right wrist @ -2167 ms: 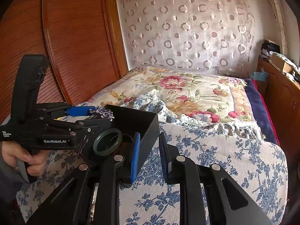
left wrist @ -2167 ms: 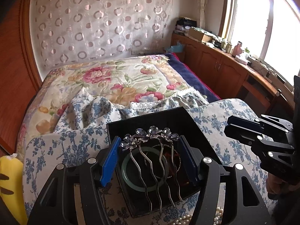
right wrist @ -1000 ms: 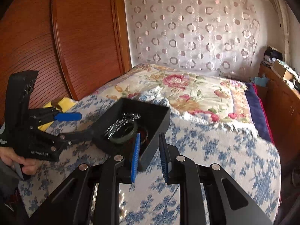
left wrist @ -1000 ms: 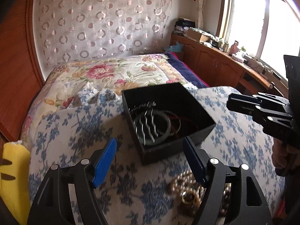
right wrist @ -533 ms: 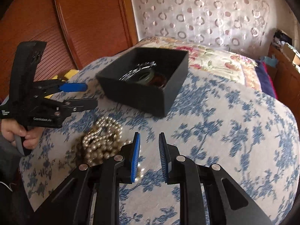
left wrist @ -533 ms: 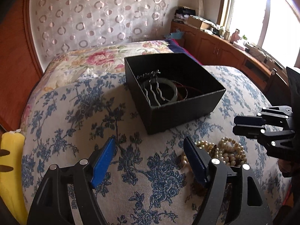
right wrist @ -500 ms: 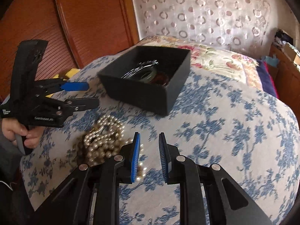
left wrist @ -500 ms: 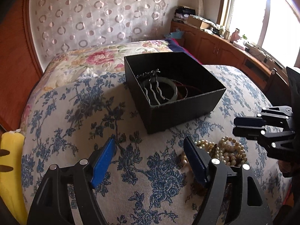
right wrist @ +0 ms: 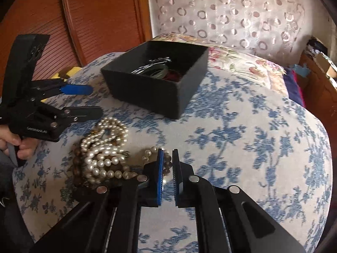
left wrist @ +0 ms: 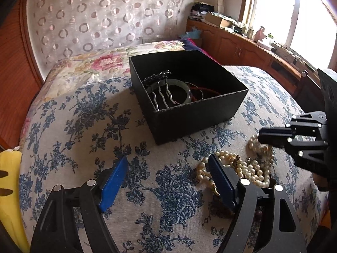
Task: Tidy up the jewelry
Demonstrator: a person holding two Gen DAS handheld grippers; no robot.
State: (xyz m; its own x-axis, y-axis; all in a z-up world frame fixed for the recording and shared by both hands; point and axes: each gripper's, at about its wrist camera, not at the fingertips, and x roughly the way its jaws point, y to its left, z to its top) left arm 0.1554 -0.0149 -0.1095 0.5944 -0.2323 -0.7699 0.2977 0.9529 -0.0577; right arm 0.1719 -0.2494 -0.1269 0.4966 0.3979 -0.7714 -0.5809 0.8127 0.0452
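- Part of the sorting looks done: your black box [left wrist: 189,97] already holds a metal hair comb [left wrist: 160,92], a green bangle [left wrist: 183,88] and some thin red pieces I cannot make out. The box sits on the blue-flowered cloth [left wrist: 84,126] toward its far side.
- What is left, as far as I can see, is the pile of pearl necklaces [right wrist: 105,151], tangled with darker brown beads [right wrist: 76,166], lying on the cloth near its front edge, apart from the box's near wall.
- Your left gripper [left wrist: 168,181] has its jaws wide and opening further, with nothing between them but bare cloth. Its right pad sits at the left edge of the pile without gripping it.
- Your right gripper [right wrist: 167,168] has its jaws narrow and closing. A few pearls lie at the tips at the pile's right end, one strand seeming to run between the pads. The wrist view still shows a slim gap there, so I judge the pinch not yet made.
- In the left wrist view the right gripper's tips [left wrist: 271,139] sit right on the beads on the pile's far right side, which fits a pick-up in progress.
- I would put the task past its midpoint: the pearl and bead pile has to go into the box, and the tangle may drag along together.
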